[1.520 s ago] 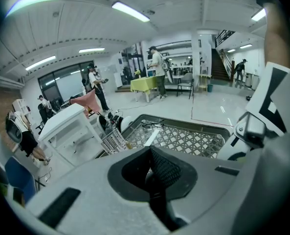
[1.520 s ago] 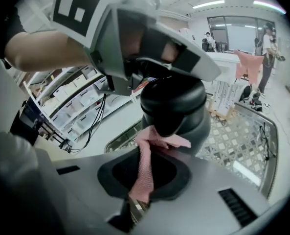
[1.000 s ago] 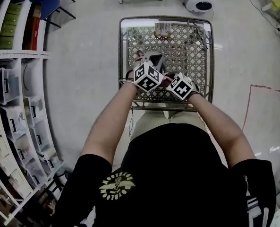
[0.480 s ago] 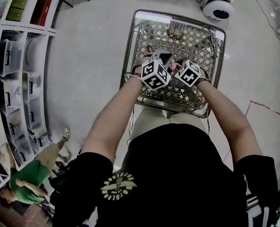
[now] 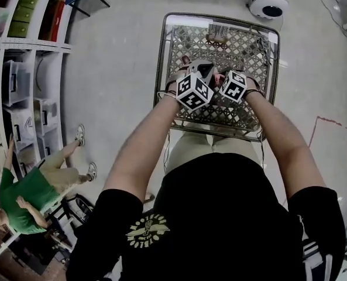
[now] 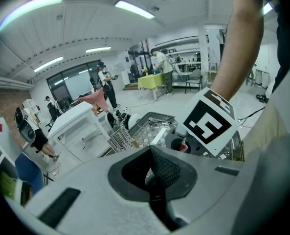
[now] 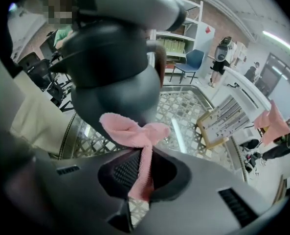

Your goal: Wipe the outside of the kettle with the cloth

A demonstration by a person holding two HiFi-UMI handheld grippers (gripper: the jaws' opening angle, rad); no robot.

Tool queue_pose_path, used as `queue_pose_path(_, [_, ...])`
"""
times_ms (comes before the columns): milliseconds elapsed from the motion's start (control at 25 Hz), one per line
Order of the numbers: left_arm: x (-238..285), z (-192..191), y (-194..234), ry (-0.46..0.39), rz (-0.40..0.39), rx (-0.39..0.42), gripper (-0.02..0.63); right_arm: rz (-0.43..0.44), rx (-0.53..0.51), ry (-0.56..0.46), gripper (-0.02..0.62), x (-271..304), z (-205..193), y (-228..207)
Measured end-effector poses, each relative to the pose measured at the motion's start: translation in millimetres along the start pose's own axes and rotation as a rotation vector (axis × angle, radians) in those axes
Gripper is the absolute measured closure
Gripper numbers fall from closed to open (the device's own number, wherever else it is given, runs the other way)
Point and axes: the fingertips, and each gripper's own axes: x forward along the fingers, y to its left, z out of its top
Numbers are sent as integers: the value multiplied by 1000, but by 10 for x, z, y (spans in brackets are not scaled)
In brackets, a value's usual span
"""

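A dark grey kettle (image 7: 110, 67) fills the upper left of the right gripper view; in the head view the kettle (image 5: 203, 69) shows between the two marker cubes over the lattice table (image 5: 243, 45). My right gripper (image 7: 141, 173) is shut on a pink cloth (image 7: 135, 129), whose bunched end touches the kettle's lower side. The right gripper (image 5: 220, 79) sits just right of the kettle. My left gripper (image 5: 199, 76) reaches the kettle's top from the left; its grey body (image 7: 120, 4) lies over the lid. The left gripper (image 6: 152, 173) looks shut on the dark handle, mostly hidden.
A striped card (image 5: 218, 35) lies at the table's far edge. Shelves with bins (image 5: 21, 69) line the left side. A person in green (image 5: 27, 192) crouches by them. A white round machine (image 5: 267, 2) stands on the floor beyond the table.
My right gripper has moved left, closer to the kettle, and rolled, with the cloth still in it. The left gripper stayed put. The person in green came further into view.
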Motion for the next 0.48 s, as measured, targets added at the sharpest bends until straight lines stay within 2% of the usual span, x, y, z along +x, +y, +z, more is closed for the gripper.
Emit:
queue_pose_path(200, [-7, -6, -8, 1, -18, 3, 600, 44, 35, -9, 563, 42, -78, 498])
queue_pose_path(480, [-9, -20, -12, 2, -38, 2, 600, 61, 183, -77, 563, 88, 120, 1009])
